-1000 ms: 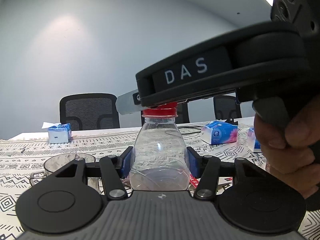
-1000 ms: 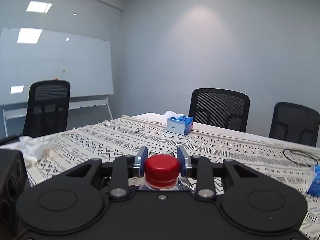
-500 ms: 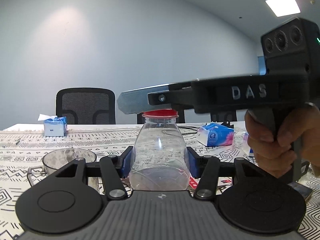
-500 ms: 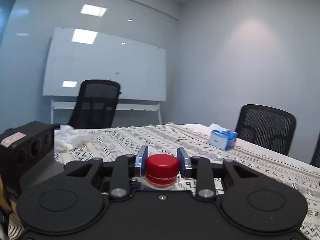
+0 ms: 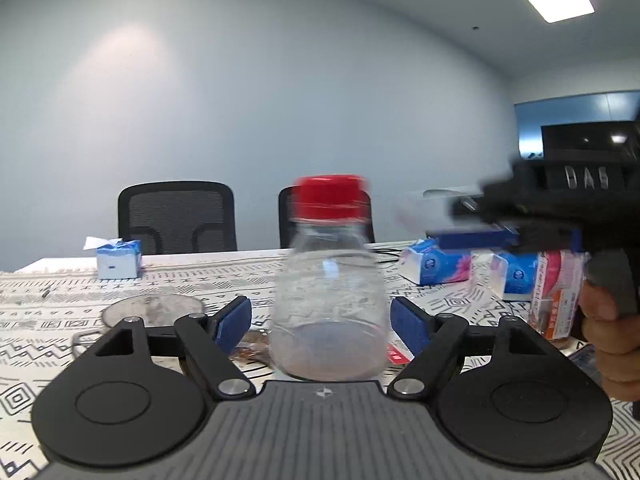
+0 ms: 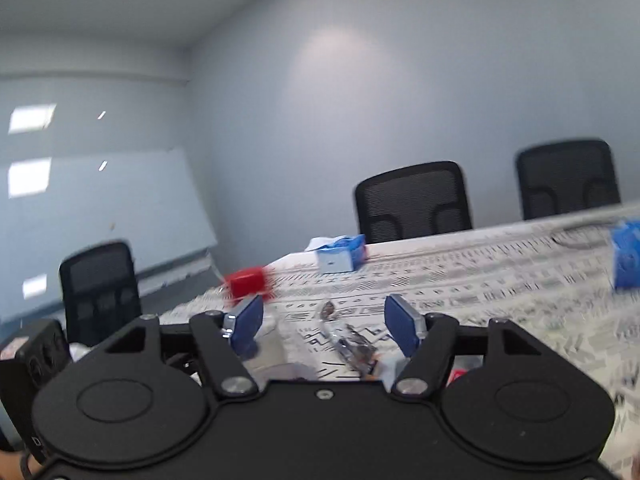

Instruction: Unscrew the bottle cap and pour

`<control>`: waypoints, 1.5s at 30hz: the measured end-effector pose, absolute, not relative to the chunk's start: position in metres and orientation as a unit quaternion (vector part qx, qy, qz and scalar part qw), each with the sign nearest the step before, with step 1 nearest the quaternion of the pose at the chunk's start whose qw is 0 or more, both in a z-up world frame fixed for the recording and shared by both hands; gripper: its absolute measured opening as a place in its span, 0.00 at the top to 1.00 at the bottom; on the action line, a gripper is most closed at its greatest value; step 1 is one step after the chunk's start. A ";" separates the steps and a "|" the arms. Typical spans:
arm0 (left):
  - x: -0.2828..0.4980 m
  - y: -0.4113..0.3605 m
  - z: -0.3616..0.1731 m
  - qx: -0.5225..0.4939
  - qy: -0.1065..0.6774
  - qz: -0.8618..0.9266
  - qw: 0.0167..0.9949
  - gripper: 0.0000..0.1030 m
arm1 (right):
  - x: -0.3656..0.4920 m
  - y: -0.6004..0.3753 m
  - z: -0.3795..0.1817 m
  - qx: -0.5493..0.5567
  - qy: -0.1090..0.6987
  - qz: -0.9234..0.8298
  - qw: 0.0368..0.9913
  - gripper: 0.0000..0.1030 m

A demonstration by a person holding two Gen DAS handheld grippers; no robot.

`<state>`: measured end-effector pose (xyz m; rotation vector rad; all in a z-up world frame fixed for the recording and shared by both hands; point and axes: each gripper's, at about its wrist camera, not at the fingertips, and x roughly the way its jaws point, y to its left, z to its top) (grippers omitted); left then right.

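My left gripper (image 5: pixel 321 322) has just been opening: its blue pads (image 5: pixel 234 323) now stand clear of the clear plastic bottle (image 5: pixel 329 308), which sits upright between them on the patterned tablecloth (image 5: pixel 48 344), a gap showing on each side. The bottle's red cap (image 5: pixel 329 201) is on its neck, above and centred between the left jaws. My right gripper (image 6: pixel 325 327) has also just been opening, and its jaws stand apart with nothing between them but tablecloth and some crumpled clear wrapping (image 6: pixel 352 346). From the right wrist view, the red cap (image 6: pixel 245 282) lies blurred just beyond and outside the left-hand jaw. In the left wrist view, the right gripper (image 5: pixel 472 222) is off to the right of the bottle, held by a hand (image 5: pixel 612 340).
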<state>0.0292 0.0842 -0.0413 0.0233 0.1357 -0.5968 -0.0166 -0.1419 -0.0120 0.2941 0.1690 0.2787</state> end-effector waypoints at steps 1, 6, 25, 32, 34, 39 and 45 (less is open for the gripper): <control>0.026 0.088 -0.040 0.009 0.065 -0.290 0.955 0.23 | -0.018 -0.144 -0.014 0.149 0.087 0.124 0.977 0.32; 0.012 0.102 -0.042 0.008 0.085 -0.264 0.961 0.05 | 0.008 -0.137 -0.036 0.123 0.202 0.040 0.971 0.32; 0.070 0.122 -0.068 0.000 0.330 -0.228 0.916 0.05 | 0.067 -0.081 -0.089 0.026 0.332 -0.032 0.942 0.00; 0.061 0.095 -0.070 0.089 0.332 -0.195 0.919 0.04 | 0.069 -0.082 -0.089 0.026 0.332 -0.032 0.942 0.00; 0.063 0.098 -0.069 0.075 0.337 -0.199 0.917 0.04 | 0.069 -0.082 -0.088 0.026 0.332 -0.031 0.942 0.00; 0.061 0.095 -0.069 0.079 0.337 -0.197 0.917 0.04 | 0.068 -0.084 -0.088 0.027 0.332 -0.031 0.942 0.00; 0.064 0.100 -0.070 0.081 0.336 -0.201 0.917 0.04 | 0.069 -0.083 -0.088 0.027 0.331 -0.030 0.943 0.00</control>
